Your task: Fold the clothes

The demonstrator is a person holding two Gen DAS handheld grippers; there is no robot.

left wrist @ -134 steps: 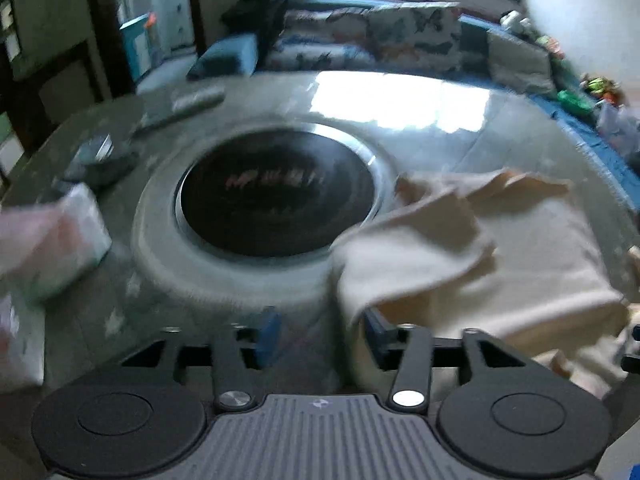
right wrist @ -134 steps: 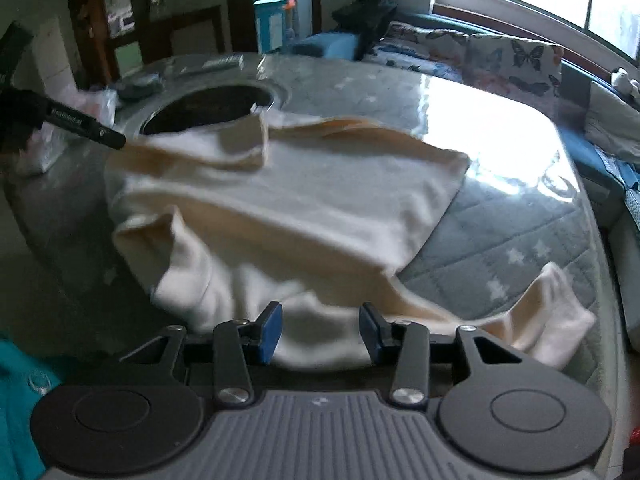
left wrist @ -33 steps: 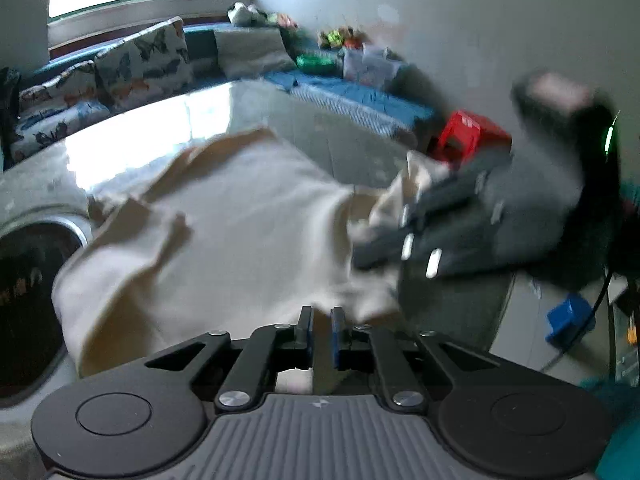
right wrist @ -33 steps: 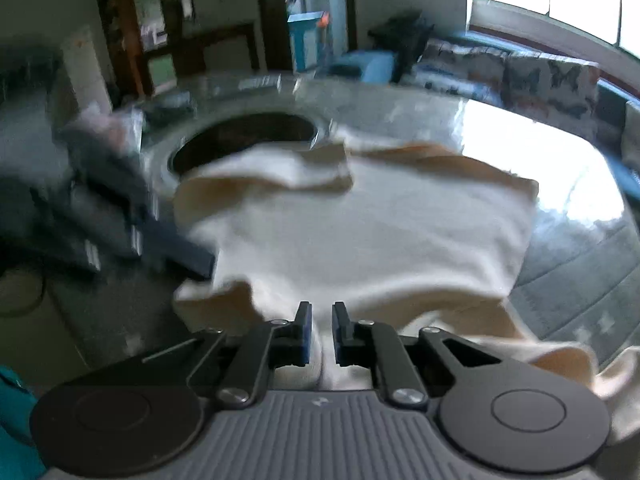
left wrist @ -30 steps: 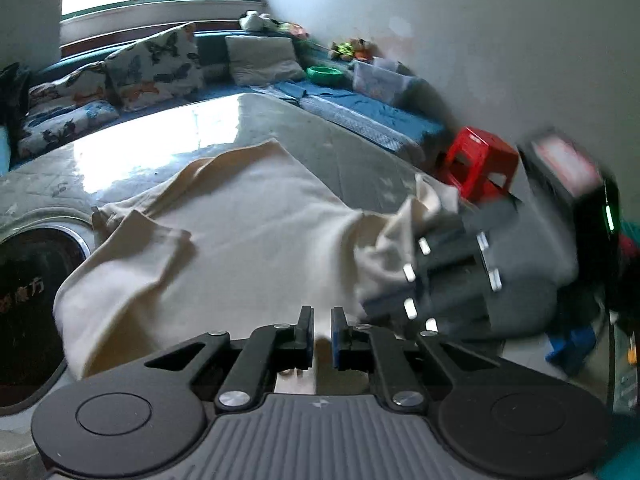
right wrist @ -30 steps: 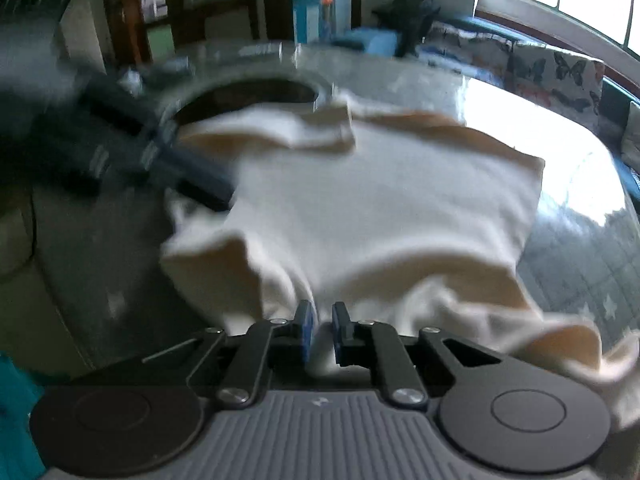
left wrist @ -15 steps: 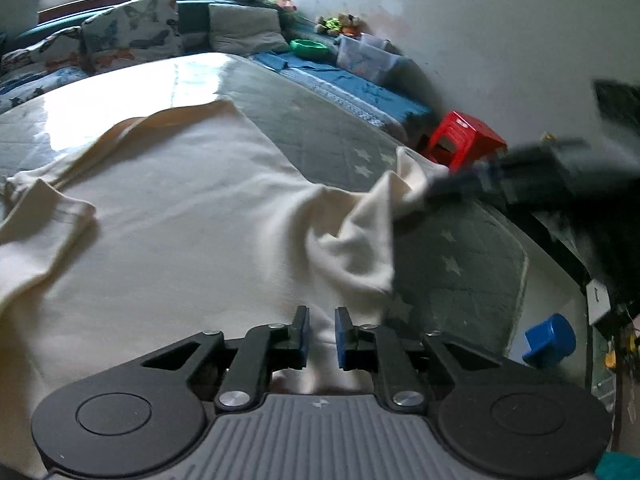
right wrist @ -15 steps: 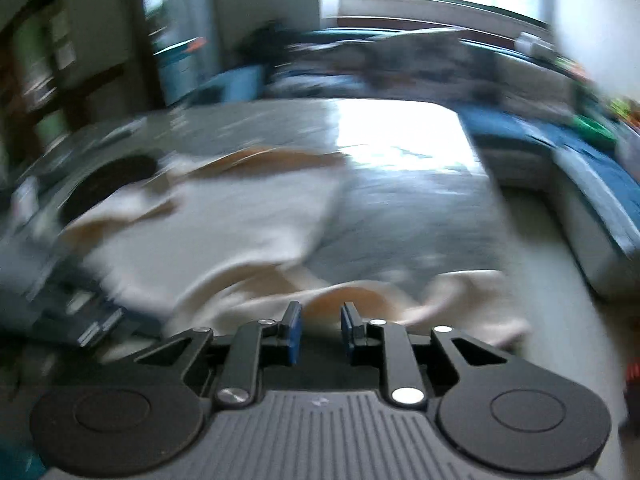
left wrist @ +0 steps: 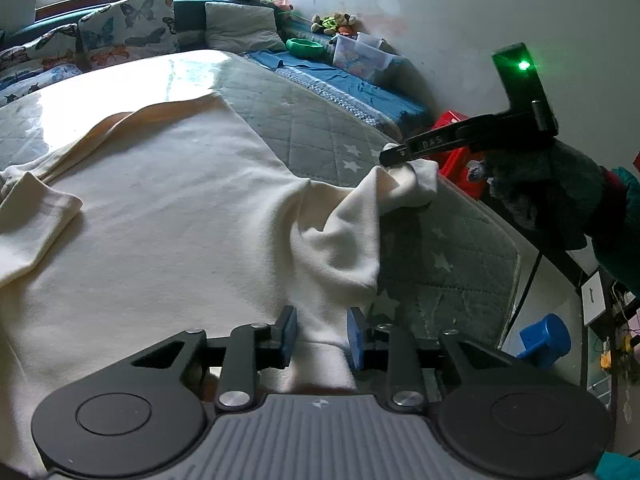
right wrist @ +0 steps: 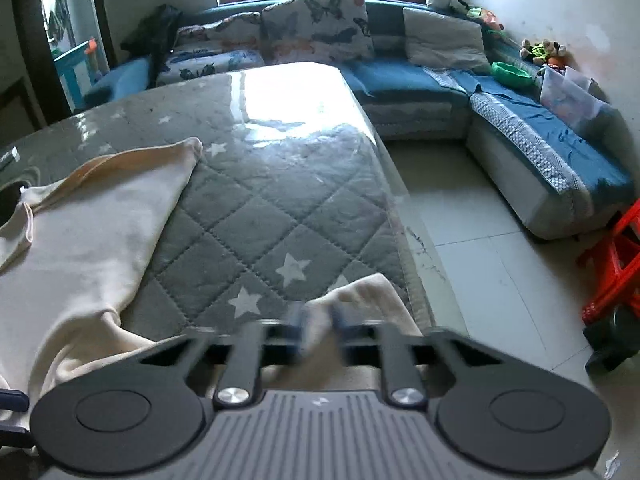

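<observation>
A cream long-sleeved top (left wrist: 168,216) lies spread on the grey quilted table cover (left wrist: 304,116). My left gripper (left wrist: 319,336) is open, its blue pads either side of the top's near hem. My right gripper (left wrist: 394,156) shows in the left wrist view, shut on the end of the right sleeve (left wrist: 404,188) and holding it above the table's right edge. In the right wrist view the gripper (right wrist: 317,330) is blurred, with the sleeve (right wrist: 368,296) between its pads and the top's body (right wrist: 80,240) at left.
A blue corner sofa (right wrist: 500,128) with butterfly cushions (right wrist: 316,24) runs behind and to the right of the table. A red stool (right wrist: 616,264) and a blue tub (left wrist: 544,340) stand on the tiled floor. The table's round black hole (right wrist: 8,200) is at far left.
My left gripper has opened and let go of the hem. My right gripper has carried the sleeve out to the right, drawing it away from the body.
</observation>
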